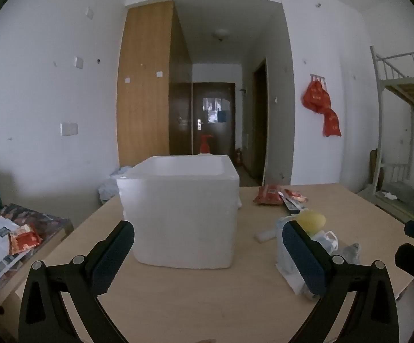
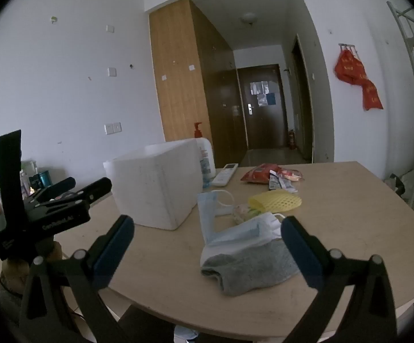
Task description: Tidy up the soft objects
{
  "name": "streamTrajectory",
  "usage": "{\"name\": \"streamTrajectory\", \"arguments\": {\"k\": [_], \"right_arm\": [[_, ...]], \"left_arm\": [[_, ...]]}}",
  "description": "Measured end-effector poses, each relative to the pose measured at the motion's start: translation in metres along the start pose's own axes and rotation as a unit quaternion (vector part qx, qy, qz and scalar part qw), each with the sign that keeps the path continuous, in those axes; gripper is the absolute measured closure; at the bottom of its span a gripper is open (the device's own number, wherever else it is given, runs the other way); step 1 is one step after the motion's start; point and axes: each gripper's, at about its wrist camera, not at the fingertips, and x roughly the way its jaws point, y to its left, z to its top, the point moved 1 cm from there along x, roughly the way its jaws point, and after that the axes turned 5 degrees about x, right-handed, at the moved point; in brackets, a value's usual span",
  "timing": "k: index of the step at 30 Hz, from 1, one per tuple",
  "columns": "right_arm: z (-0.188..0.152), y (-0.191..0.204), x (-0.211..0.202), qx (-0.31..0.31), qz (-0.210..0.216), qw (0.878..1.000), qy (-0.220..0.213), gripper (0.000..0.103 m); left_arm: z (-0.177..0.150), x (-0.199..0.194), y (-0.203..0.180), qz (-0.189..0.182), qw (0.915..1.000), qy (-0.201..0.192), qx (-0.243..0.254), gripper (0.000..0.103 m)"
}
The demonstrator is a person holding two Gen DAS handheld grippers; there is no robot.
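Observation:
A white foam box [image 1: 179, 211] stands open-topped on the wooden table [image 1: 207, 300], straight ahead of my left gripper [image 1: 207, 254], which is open and holds nothing. In the right wrist view the foam box [image 2: 155, 185] is to the left. A grey sock [image 2: 249, 268] lies just ahead of my open, empty right gripper [image 2: 207, 245]. Behind the sock lie a white face mask [image 2: 249, 231], a blue face mask [image 2: 208, 214] and a yellow foam net [image 2: 275, 200]. The left gripper's body [image 2: 61, 208] shows at the left, held by a hand.
Red snack packets [image 2: 261, 173], small sachets, a remote control [image 2: 225, 174] and a pump bottle [image 2: 205, 160] sit at the table's far side. A low side table [image 1: 12, 237] with papers stands left. A bunk bed [image 1: 401, 91] is at the right.

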Motion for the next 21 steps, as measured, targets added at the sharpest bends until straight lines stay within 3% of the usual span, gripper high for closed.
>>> {"name": "streamTrajectory", "arguments": {"k": [21], "right_arm": [[0.0039, -0.0003, -0.0038, -0.004, -0.002, 1.000, -0.014, 0.000]], "left_arm": [[0.0012, -0.0045, -0.0004, 0.001, 0.9996, -0.027, -0.003, 0.000]]}}
